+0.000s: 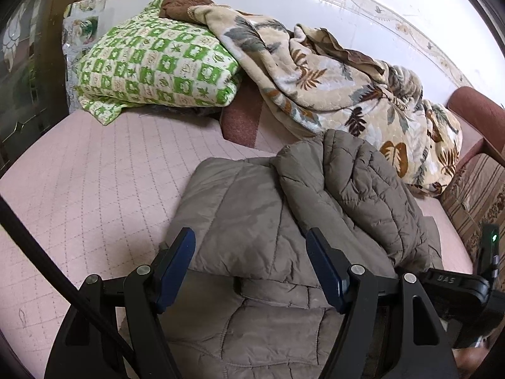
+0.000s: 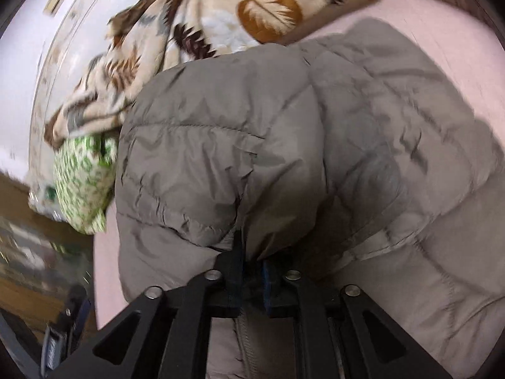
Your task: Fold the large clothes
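Observation:
A grey-brown puffer jacket (image 1: 252,208) lies on the pink quilted bed cover (image 1: 94,173), with a sleeve (image 1: 353,183) folded across its right side. My left gripper (image 1: 251,240) hovers open over the jacket's near part; its blue pads (image 1: 176,268) stand wide apart and press on nothing. In the right wrist view the jacket (image 2: 284,126) bulges up in a fold right in front of the camera. My right gripper (image 2: 251,255) is shut on a pinch of that fabric, and its fingertips are partly buried under the fold.
A leaf-print blanket (image 1: 331,79) is heaped along the wall behind the jacket, with a folded green checked quilt (image 1: 157,63) to its left. A striped brown cushion (image 1: 473,195) lies at the right. Bare pink cover stretches to the jacket's left.

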Demonstrator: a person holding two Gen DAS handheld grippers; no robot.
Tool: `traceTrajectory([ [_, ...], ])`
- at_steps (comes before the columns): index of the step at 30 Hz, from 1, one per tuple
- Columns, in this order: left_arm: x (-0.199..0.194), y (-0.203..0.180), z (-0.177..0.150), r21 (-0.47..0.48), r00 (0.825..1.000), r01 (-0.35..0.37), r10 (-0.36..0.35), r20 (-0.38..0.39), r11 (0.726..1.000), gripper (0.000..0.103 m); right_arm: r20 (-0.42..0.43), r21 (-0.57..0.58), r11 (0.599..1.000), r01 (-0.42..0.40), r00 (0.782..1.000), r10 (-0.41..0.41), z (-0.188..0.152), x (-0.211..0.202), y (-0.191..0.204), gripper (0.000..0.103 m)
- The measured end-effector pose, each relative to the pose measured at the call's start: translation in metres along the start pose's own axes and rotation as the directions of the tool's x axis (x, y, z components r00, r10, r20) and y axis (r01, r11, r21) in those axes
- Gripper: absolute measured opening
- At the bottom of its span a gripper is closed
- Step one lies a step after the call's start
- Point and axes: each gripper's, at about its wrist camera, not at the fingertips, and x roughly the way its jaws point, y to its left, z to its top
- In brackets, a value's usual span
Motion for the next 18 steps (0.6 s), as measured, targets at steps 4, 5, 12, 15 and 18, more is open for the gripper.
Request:
traceTrajectory([
  [4,-0.001,-0.003,-0.001,0.01,1.0,-0.002,0.002,0.009,1.0,0.072,-0.026,-0.051,0.999,0.02,0.999,-0.021,-0.001,-0.024,0.002,0.032],
  [5,-0.002,-0.003,-0.001,0.008,1.0,-0.003,0.003,0.012,1.0,0.072,-0.019,-0.071,0.997,0.023,1.0,-0.024,-0.002,-0.034,0.004,0.032],
  [12,-0.002,-0.008,-0.002,0.018,1.0,-0.007,0.007,0.021,1.0,0.072,0.126,-0.251,0.968,0.002,0.992,0.03,0.017,-0.058,0.059,0.032],
  [15,-0.002,-0.01,-0.003,0.035,1.0,-0.014,0.013,0.024,0.999,0.072,0.152,-0.318,0.947,0.032,0.988,0.017,0.03,-0.029,0.086,0.032],
  [18,-0.001,-0.009,-0.002,0.029,1.0,-0.016,0.016,0.022,0.999,0.072,0.152,-0.402,0.908,0.114,0.987,-0.057,0.031,0.009,0.103,0.032],
])
